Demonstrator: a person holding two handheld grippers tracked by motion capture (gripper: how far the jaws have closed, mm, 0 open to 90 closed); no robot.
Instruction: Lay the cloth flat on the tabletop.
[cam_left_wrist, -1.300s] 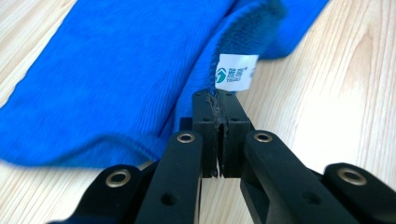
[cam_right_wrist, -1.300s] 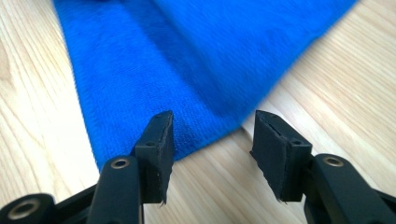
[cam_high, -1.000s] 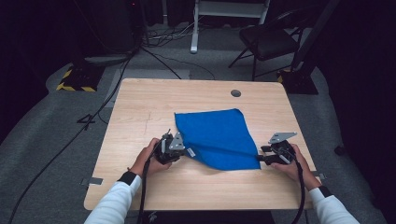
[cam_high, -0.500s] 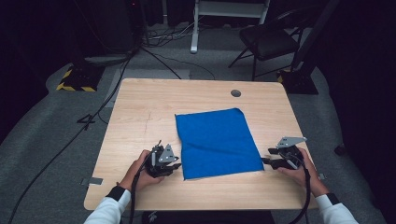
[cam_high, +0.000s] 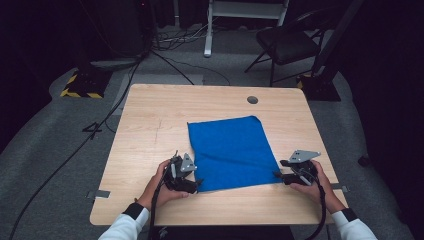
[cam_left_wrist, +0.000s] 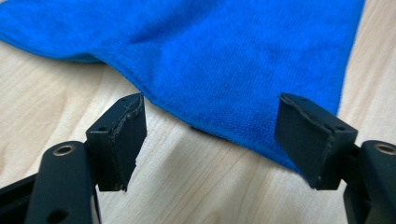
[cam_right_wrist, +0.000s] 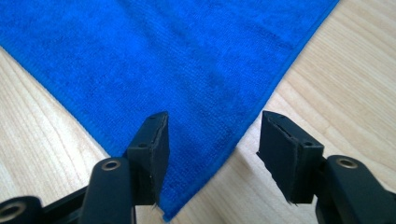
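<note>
High view: a dim room with grey floor (cam_high: 60, 150), a dark chair (cam_high: 287, 45) and cables surrounds the pale wooden tabletop (cam_high: 150, 130). The blue cloth (cam_high: 230, 150) lies flat there. The left gripper (cam_high: 192, 185) has just been opening, jaws spread before the cloth's near corner; the right gripper (cam_high: 278, 175) stands spread astride the other corner.

I can read no words, numbers, brands or labels in any of my views. The closest thing to a sign is the yellow-and-black hazard striping on the low block (cam_high: 79, 86) on the floor beyond the table's far left corner.
</note>
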